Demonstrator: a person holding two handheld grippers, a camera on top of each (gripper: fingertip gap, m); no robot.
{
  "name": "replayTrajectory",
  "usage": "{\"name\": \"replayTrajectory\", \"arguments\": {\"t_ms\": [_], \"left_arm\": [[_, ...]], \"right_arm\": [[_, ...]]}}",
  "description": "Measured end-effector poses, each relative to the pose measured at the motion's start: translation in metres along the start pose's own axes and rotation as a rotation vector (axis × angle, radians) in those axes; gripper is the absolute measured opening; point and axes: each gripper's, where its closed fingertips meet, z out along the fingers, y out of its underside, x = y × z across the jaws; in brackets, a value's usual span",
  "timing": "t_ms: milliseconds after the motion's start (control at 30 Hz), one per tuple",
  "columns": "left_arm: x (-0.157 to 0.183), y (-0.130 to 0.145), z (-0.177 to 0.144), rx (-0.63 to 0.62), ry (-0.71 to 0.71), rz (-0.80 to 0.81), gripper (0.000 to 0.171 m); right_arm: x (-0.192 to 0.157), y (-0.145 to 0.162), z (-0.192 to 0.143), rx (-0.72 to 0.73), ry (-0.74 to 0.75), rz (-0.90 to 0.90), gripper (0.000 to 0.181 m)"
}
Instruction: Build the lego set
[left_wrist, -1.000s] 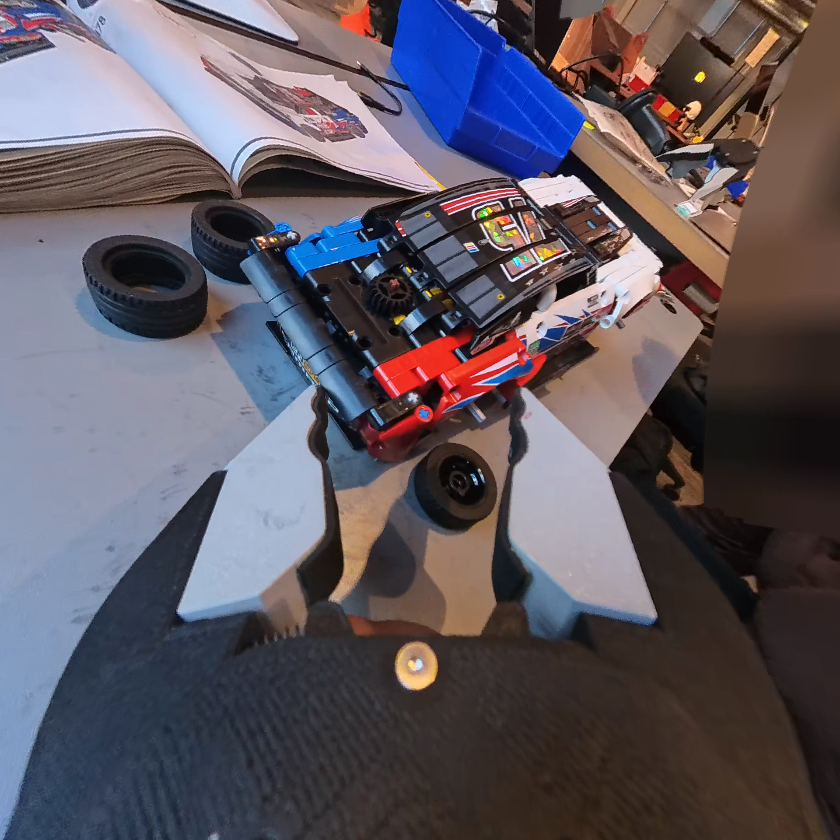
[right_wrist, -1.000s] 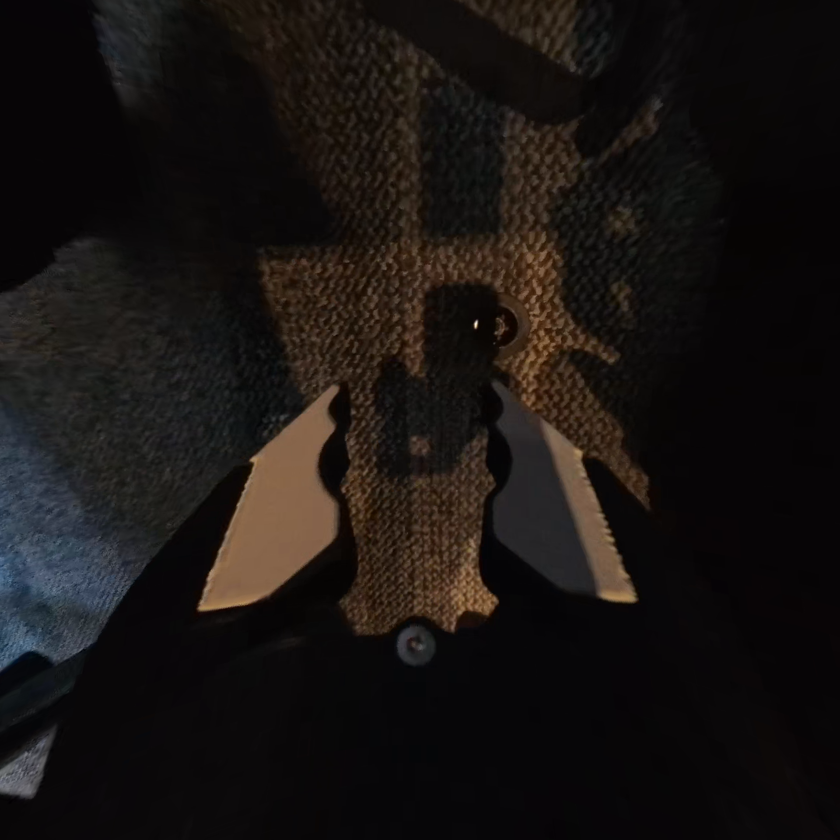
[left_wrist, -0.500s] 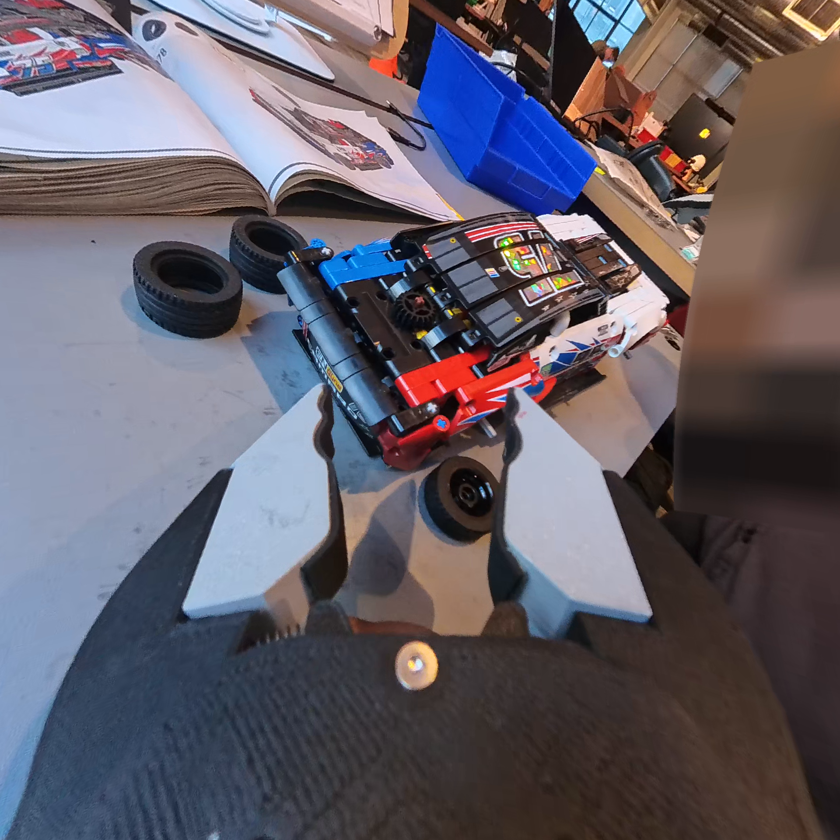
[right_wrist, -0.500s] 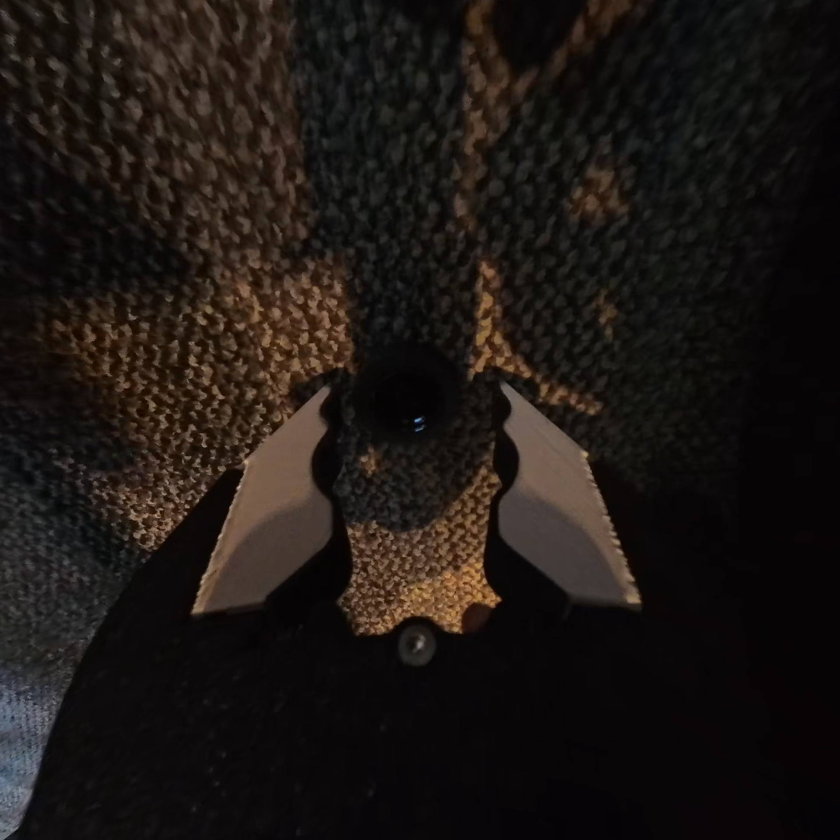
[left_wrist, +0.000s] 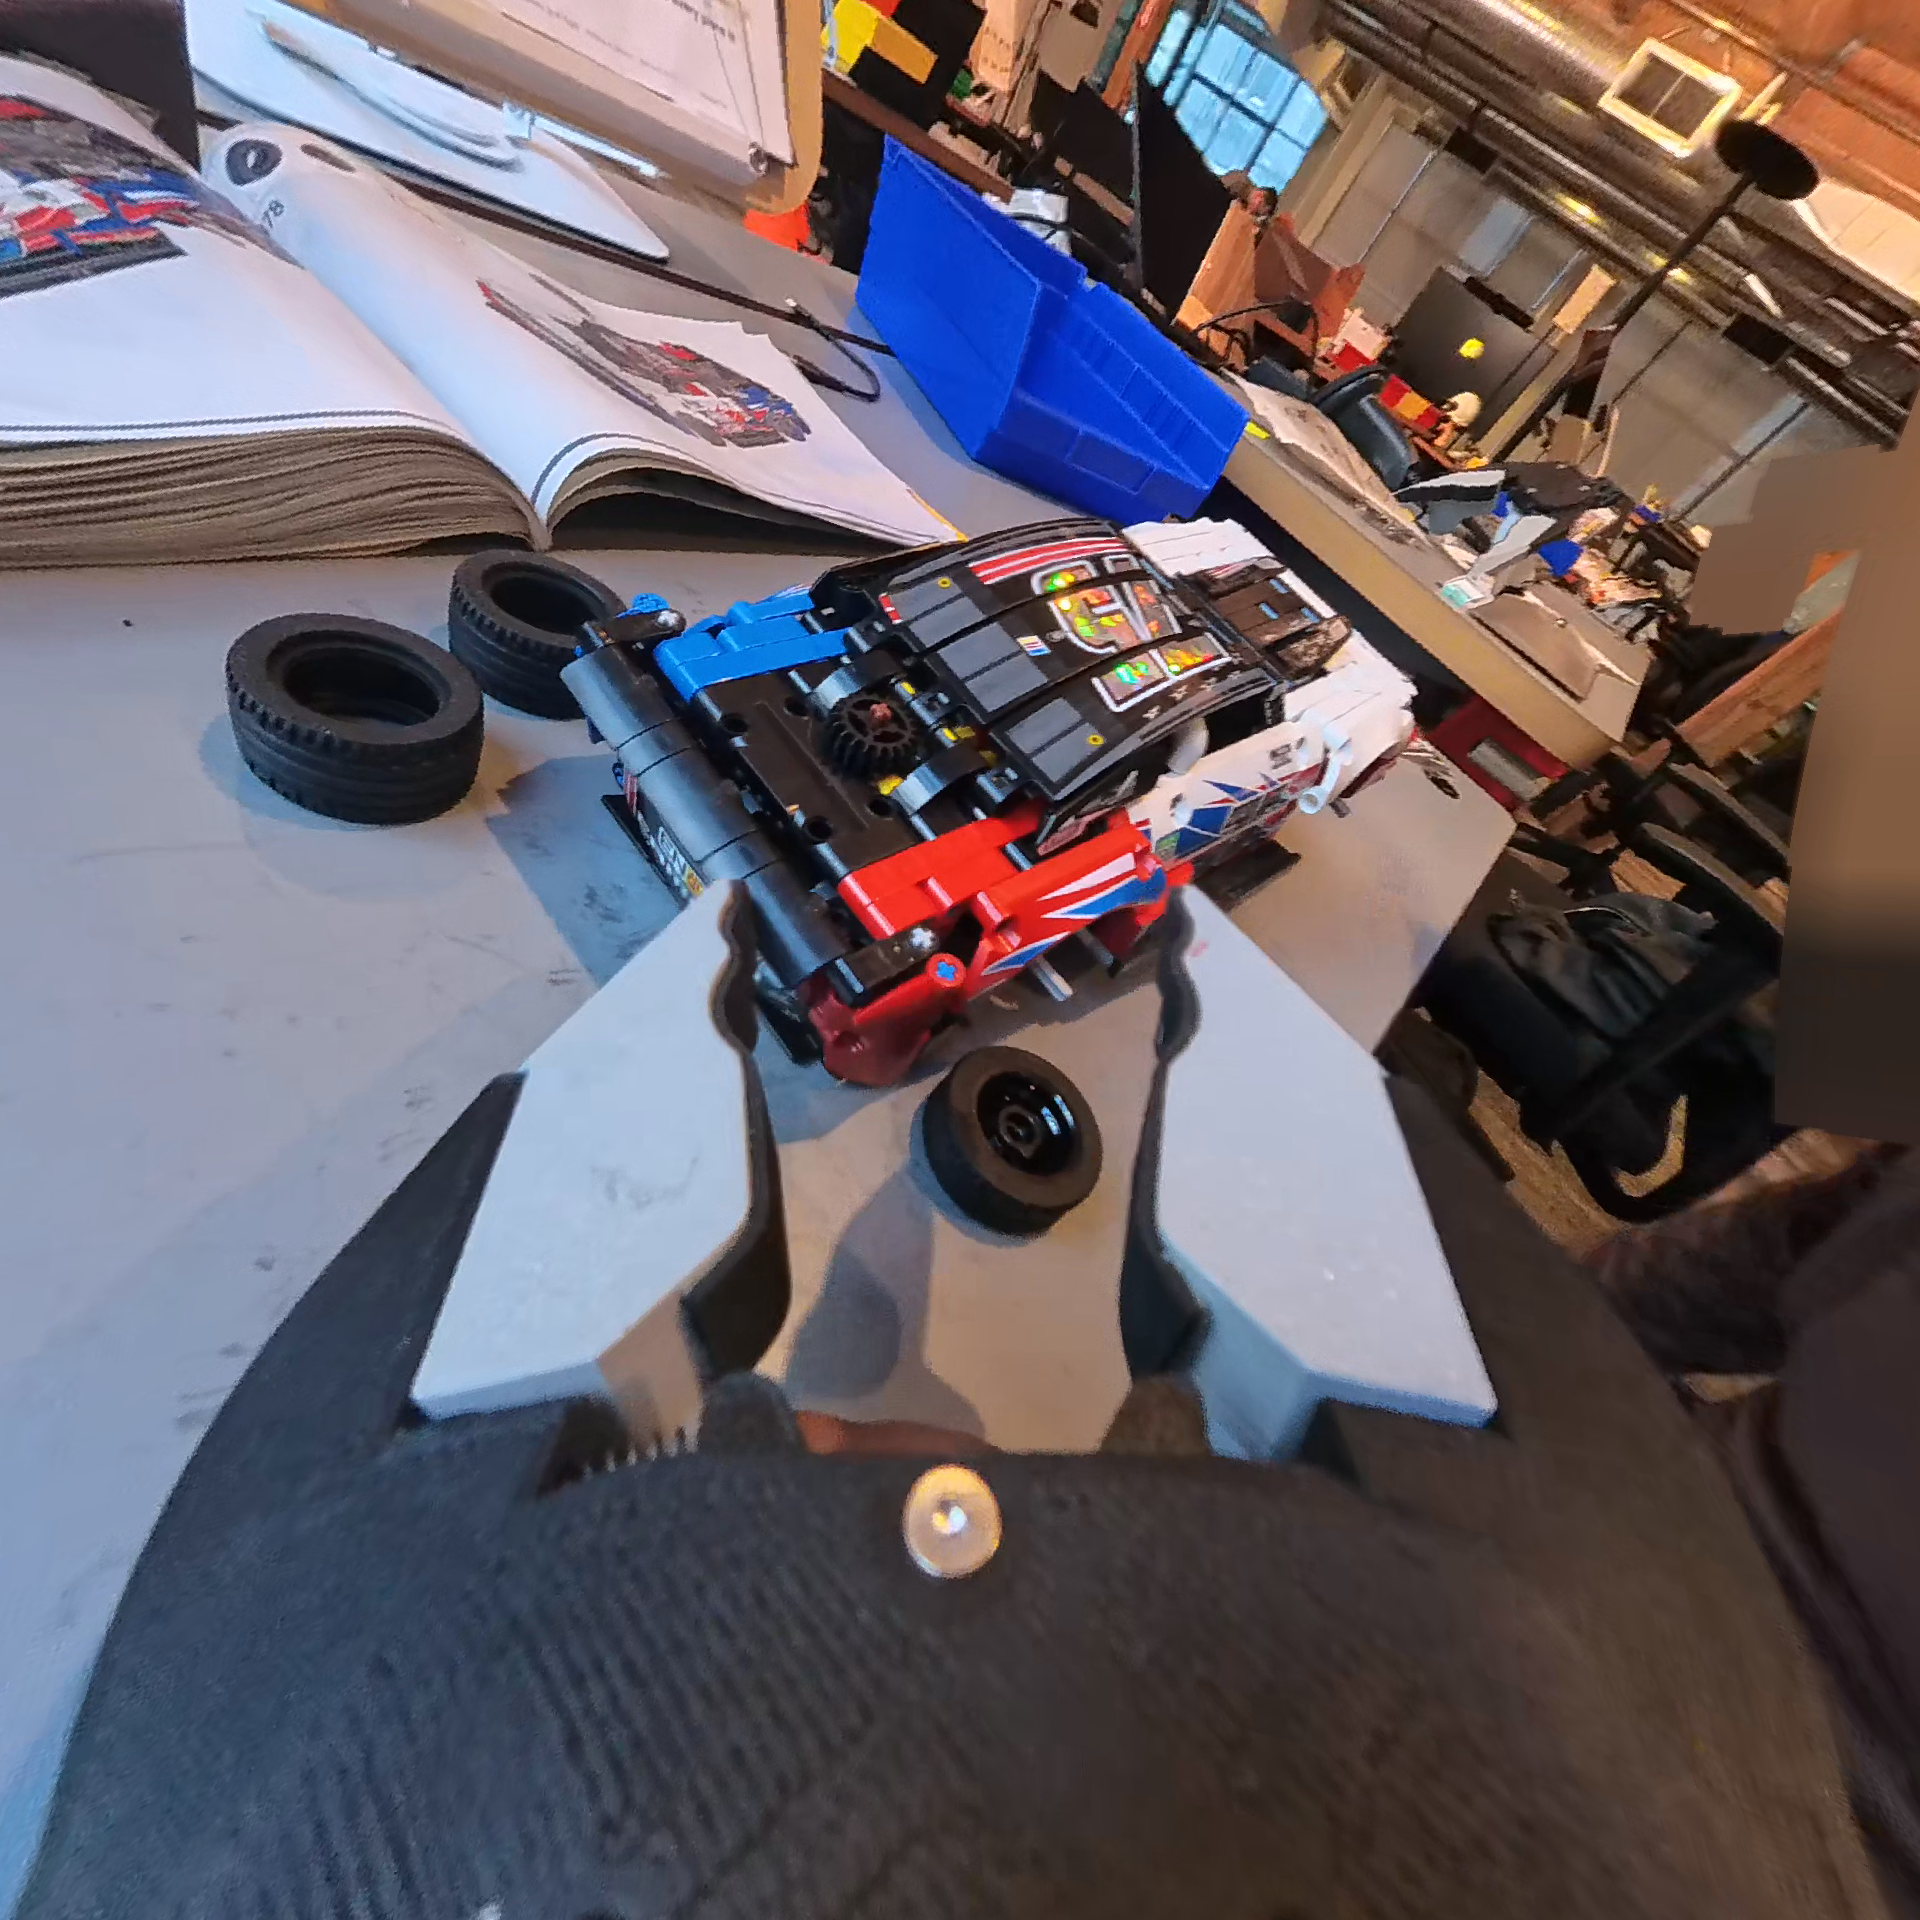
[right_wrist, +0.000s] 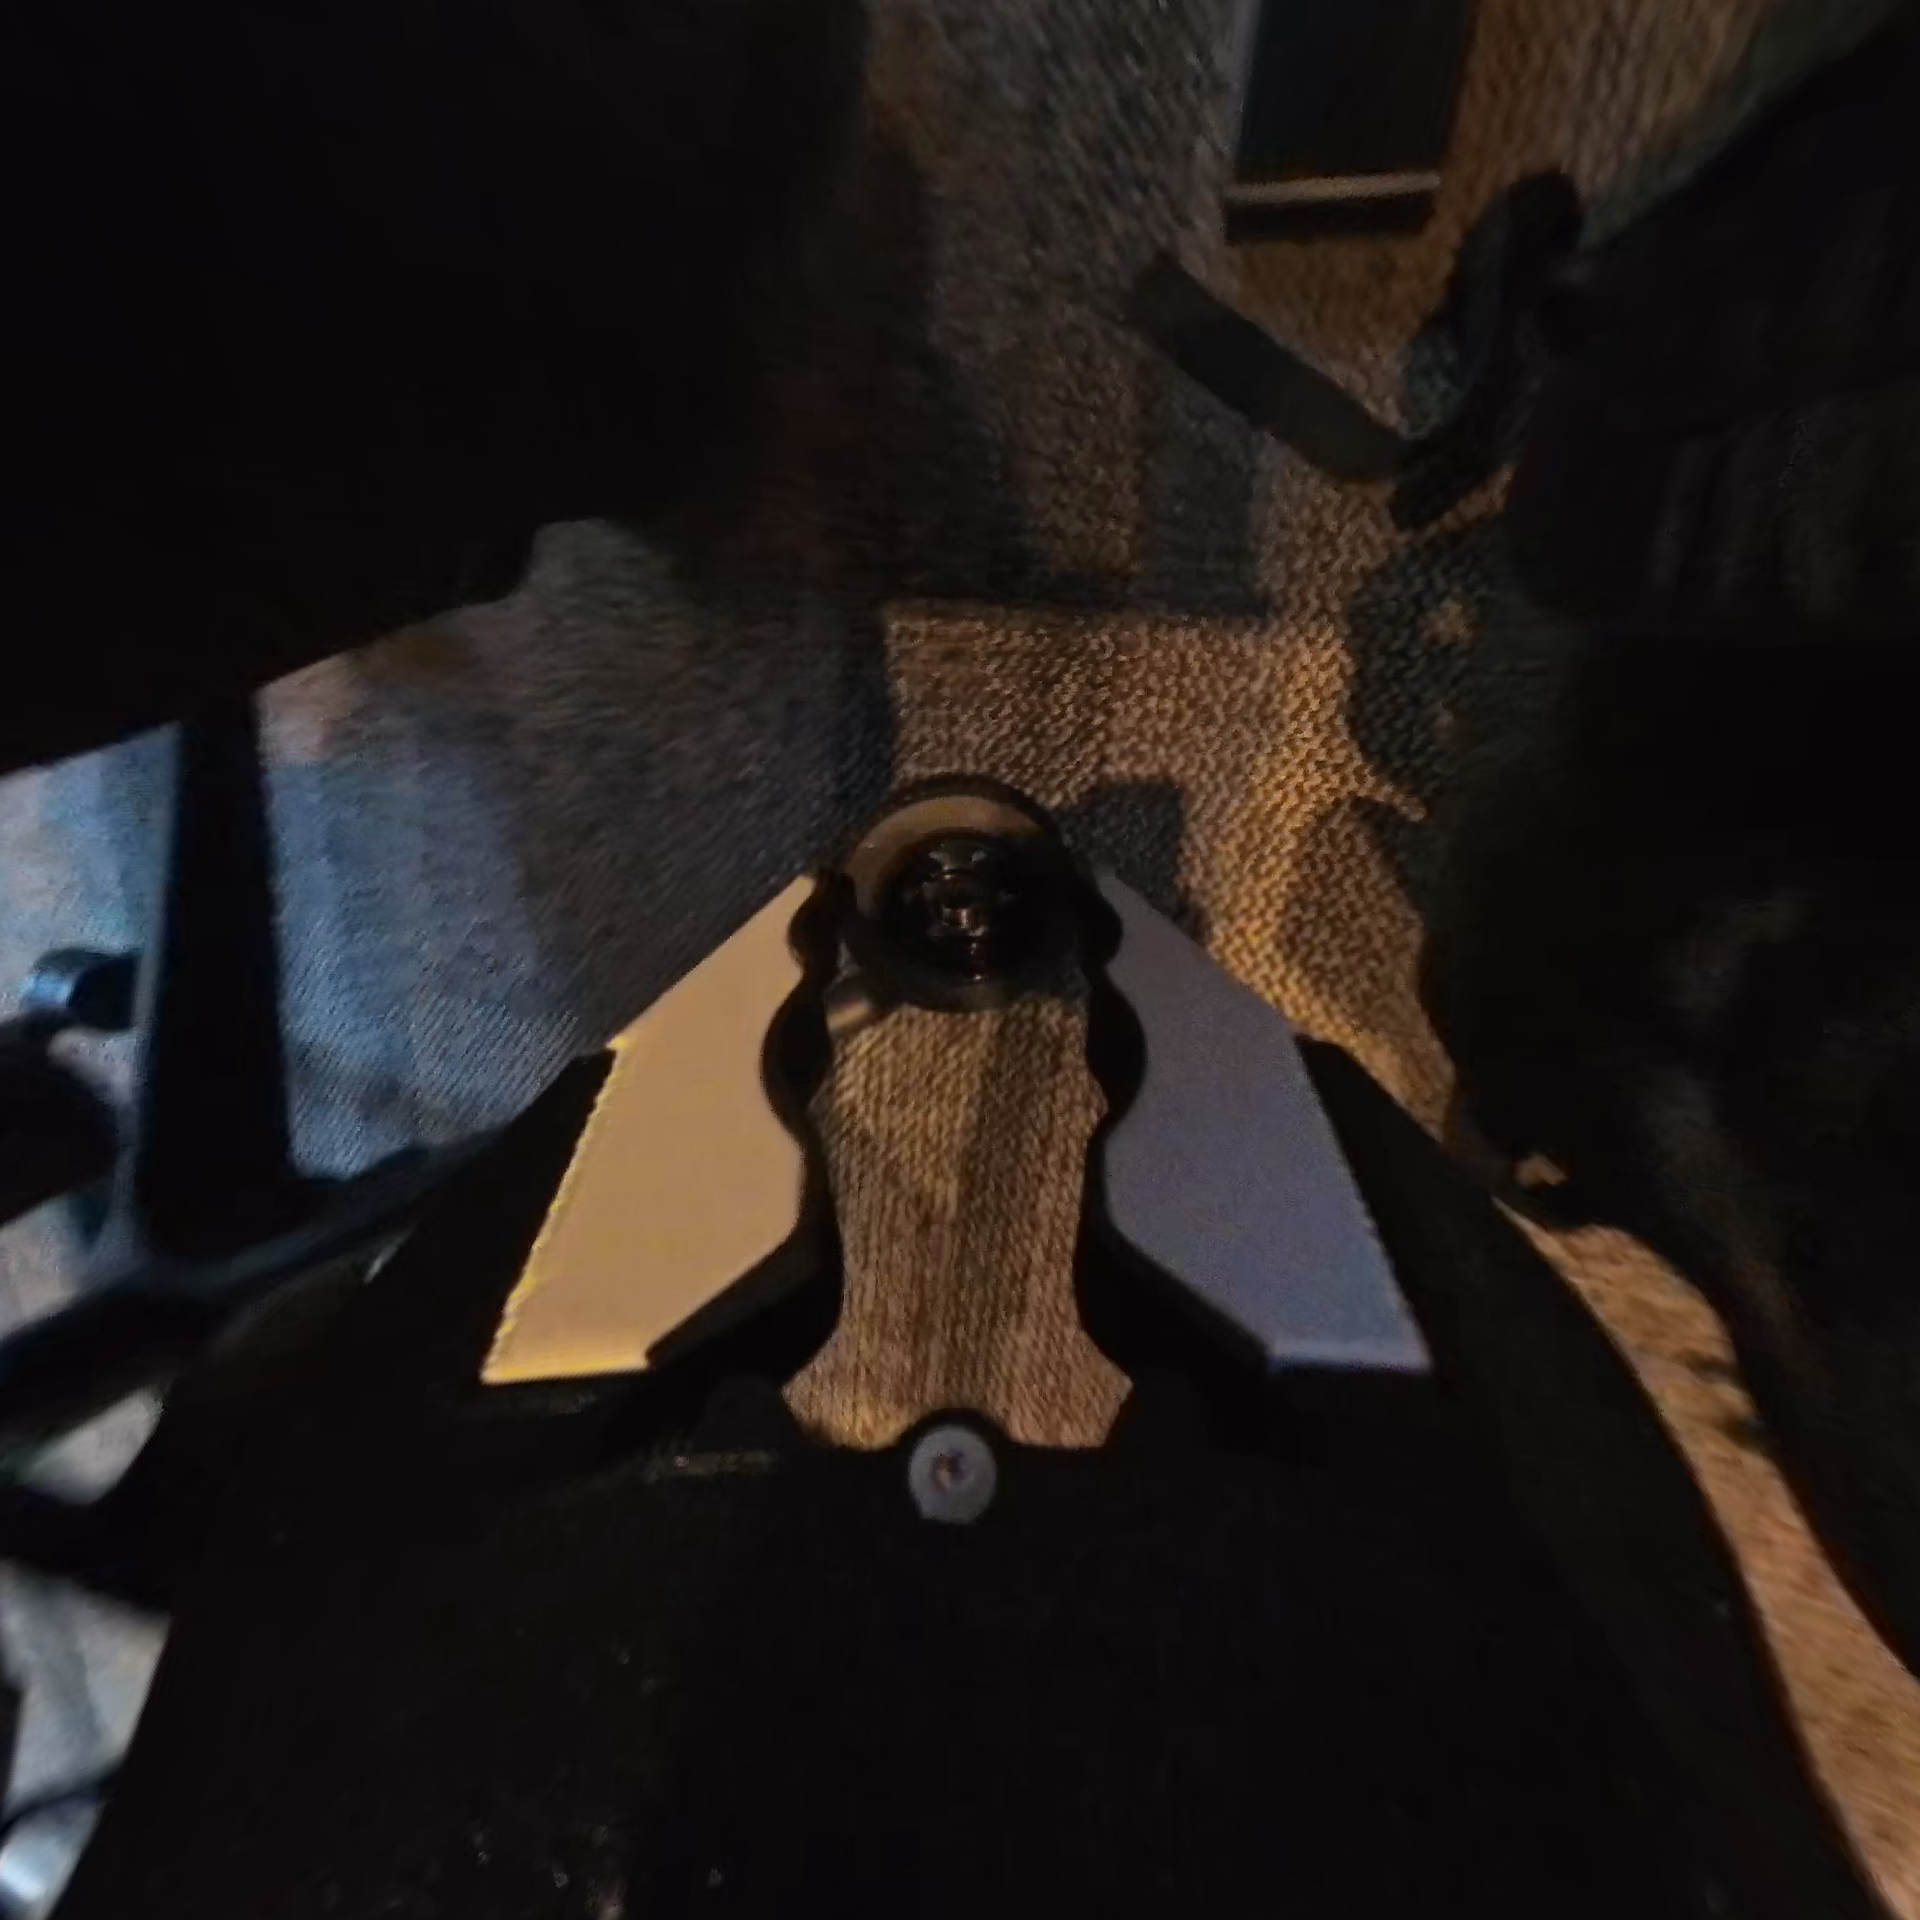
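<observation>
In the left wrist view the lego car (left_wrist: 966, 707), black, red, blue and white, lies on the grey table (left_wrist: 208, 1039). My left gripper (left_wrist: 954, 925) is open, with its fingertips at the car's red rear corner. A black wheel rim (left_wrist: 1013, 1138) lies on the table between the fingers (left_wrist: 644, 1143), untouched. Two loose black tyres (left_wrist: 353, 717) (left_wrist: 530, 629) lie left of the car. In the dark right wrist view my right gripper (right_wrist: 961, 925) is shut on another black wheel rim (right_wrist: 956, 914), held at the fingertips above the brown carpet (right_wrist: 1195, 707).
An open instruction book (left_wrist: 312, 343) lies at the back left and a blue bin (left_wrist: 1039, 353) behind the car. The table's edge runs just right of the car. In the right wrist view dark shapes stand around the carpet patch. My hands' fingertips stand some 75 centimetres from each other.
My right gripper came down on the rim lying on the carpet, its jaws closed on it, and it now holds the rim higher off the floor. My left gripper only shifted slightly and stayed open.
</observation>
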Motion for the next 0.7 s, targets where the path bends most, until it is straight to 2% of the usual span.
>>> {"name": "replayTrajectory", "arguments": {"t_ms": [67, 133, 233, 300, 400, 467, 533, 600, 700], "left_arm": [[0.003, -0.003, -0.003, 0.027, 0.017, 0.013, 0.076], [0.005, -0.007, -0.007, 0.066, 0.035, 0.015, 0.076], [0.009, -0.013, -0.015, 0.122, 0.063, 0.029, 0.075], [0.012, -0.015, -0.018, 0.141, 0.062, 0.060, 0.076], [0.013, -0.015, -0.026, 0.161, -0.017, 0.113, 0.077], [0.027, -0.015, -0.036, 0.148, -0.091, 0.120, 0.073], [0.055, -0.007, -0.044, 0.098, -0.150, 0.161, 0.061], [0.100, 0.018, -0.038, -0.016, -0.090, 0.205, 0.059], [0.166, 0.050, -0.019, -0.138, 0.069, 0.212, 0.059]], "right_arm": [[-0.013, -0.012, -0.066, 0.060, 0.026, -0.066, 0.041], [-0.021, -0.036, -0.137, 0.172, 0.079, -0.135, 0.041], [-0.044, -0.101, -0.251, 0.424, 0.205, -0.286, 0.041], [-0.087, -0.153, -0.325, 0.622, 0.232, -0.390, 0.042], [-0.188, -0.214, -0.403, 0.841, 0.142, -0.579, 0.041], [-0.256, -0.237, -0.436, 0.963, 0.111, -0.727, 0.041], [-0.316, -0.249, -0.448, 1.033, 0.126, -0.897, 0.041], [-0.363, -0.253, -0.439, 1.043, 0.145, -1.033, 0.041], [-0.405, -0.257, -0.407, 0.988, 0.171, -1.160, 0.041]]}}
